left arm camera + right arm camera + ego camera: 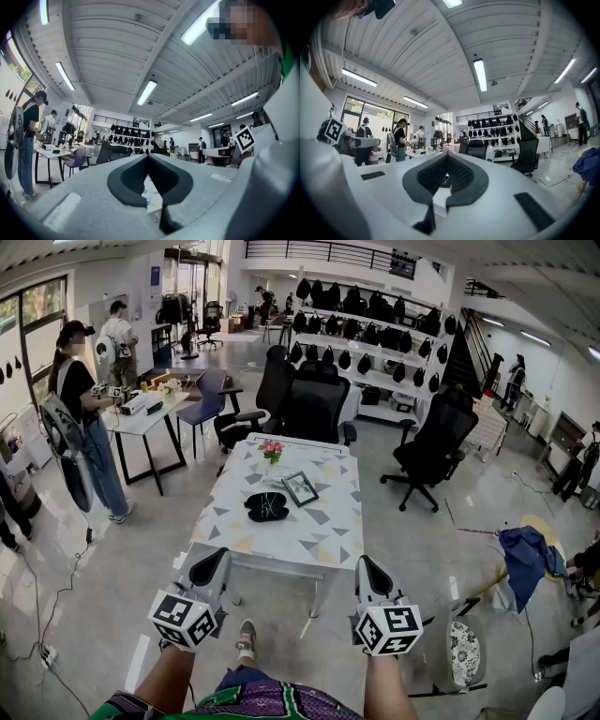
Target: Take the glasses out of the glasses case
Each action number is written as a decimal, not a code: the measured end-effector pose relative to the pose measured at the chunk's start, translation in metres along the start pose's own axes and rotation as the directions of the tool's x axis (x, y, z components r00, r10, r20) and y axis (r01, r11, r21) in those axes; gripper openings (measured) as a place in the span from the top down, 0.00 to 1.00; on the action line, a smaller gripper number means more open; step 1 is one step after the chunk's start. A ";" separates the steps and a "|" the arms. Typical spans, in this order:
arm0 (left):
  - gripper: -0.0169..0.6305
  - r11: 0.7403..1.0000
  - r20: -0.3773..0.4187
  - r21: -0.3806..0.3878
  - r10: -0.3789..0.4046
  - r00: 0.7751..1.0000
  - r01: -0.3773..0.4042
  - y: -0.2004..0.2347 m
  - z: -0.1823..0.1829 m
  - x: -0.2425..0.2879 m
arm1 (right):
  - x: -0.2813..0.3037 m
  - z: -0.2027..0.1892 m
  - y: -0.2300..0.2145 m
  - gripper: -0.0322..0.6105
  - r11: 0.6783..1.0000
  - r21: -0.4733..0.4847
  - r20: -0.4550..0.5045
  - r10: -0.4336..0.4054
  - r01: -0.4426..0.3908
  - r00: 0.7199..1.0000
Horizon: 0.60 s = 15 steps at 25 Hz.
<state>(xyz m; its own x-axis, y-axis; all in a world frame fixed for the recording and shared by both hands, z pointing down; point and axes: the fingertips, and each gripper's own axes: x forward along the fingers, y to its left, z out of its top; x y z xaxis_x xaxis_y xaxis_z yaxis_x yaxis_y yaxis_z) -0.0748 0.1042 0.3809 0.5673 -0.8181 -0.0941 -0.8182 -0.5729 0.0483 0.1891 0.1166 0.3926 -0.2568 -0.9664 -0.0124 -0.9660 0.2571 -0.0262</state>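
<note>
right now the glasses case (267, 506) lies at the middle of the desk (319, 532), while the left gripper (210, 569) and right gripper (373, 576) hang well short of the desk's near edge, jaws closed on nothing. arriving with them shut could simply shove the light case across the desk.

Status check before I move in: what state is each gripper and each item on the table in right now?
Left gripper: shut, nothing between the jaws, held short of the table.
Right gripper: shut, empty, also short of the table.
Glasses case: lying mid-table, not gripped; open or closed is too small to tell.
Picture frame: on the table just beyond the case.
Flowers: upright near the table's far end.
</note>
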 end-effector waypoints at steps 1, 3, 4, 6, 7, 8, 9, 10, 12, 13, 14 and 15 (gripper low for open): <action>0.95 1.000 0.000 0.000 0.000 1.000 0.000 0.000 0.000 0.000 | 0.000 0.000 0.000 0.95 1.000 0.000 0.000 -0.001 0.001 1.000; 0.95 1.000 0.000 -0.001 -0.001 1.000 0.001 0.001 0.000 -0.001 | 0.000 -0.001 0.000 0.95 1.000 0.002 0.000 -0.002 0.002 1.000; 0.95 1.000 0.000 -0.001 -0.001 1.000 0.001 0.001 -0.001 -0.001 | 0.000 -0.001 0.000 0.95 1.000 0.004 0.000 -0.001 0.001 1.000; 0.95 1.000 0.000 -0.002 -0.001 1.000 0.001 0.001 -0.002 -0.002 | 0.000 -0.002 0.001 0.95 1.000 0.004 0.000 -0.001 0.001 1.000; 0.95 1.000 -0.001 -0.002 -0.001 1.000 0.001 0.001 -0.002 -0.002 | 0.000 -0.002 0.001 0.95 1.000 0.003 0.000 -0.002 0.002 1.000; 0.95 1.000 -0.003 -0.004 -0.001 1.000 0.001 0.002 -0.003 -0.002 | 0.000 -0.002 0.002 0.95 1.000 0.001 0.000 -0.003 0.003 1.000; 0.95 1.000 -0.004 -0.006 0.000 1.000 0.000 0.002 -0.003 -0.003 | 0.000 -0.002 0.002 0.95 1.000 0.000 -0.001 -0.003 0.003 1.000; 0.95 1.000 -0.006 -0.008 0.000 1.000 -0.001 0.002 -0.003 -0.003 | -0.001 -0.002 0.002 0.95 1.000 0.000 -0.001 -0.004 0.004 1.000; 0.95 1.000 -0.005 -0.009 0.001 1.000 -0.001 0.002 -0.003 -0.004 | -0.002 -0.001 0.003 0.95 1.000 0.005 0.001 -0.002 0.002 1.000; 0.95 1.000 -0.004 -0.009 0.000 1.000 0.000 0.002 -0.002 -0.004 | -0.002 -0.001 0.004 0.95 1.000 0.010 0.006 0.001 -0.001 1.000; 0.95 1.000 -0.004 -0.009 -0.001 1.000 0.001 0.002 -0.003 -0.004 | -0.002 -0.001 0.005 0.95 1.000 0.018 0.012 0.005 -0.005 1.000; 0.95 1.000 -0.004 -0.009 -0.001 1.000 0.001 0.003 -0.004 -0.004 | -0.001 -0.001 0.006 0.95 1.000 0.027 0.017 0.009 -0.010 1.000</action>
<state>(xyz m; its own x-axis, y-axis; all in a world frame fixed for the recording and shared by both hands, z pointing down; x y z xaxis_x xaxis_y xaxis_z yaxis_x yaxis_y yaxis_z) -0.0792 0.1057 0.3850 0.5686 -0.8177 -0.0902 -0.8167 -0.5742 0.0576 0.1839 0.1193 0.3931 -0.2653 -0.9637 -0.0300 -0.9623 0.2666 -0.0532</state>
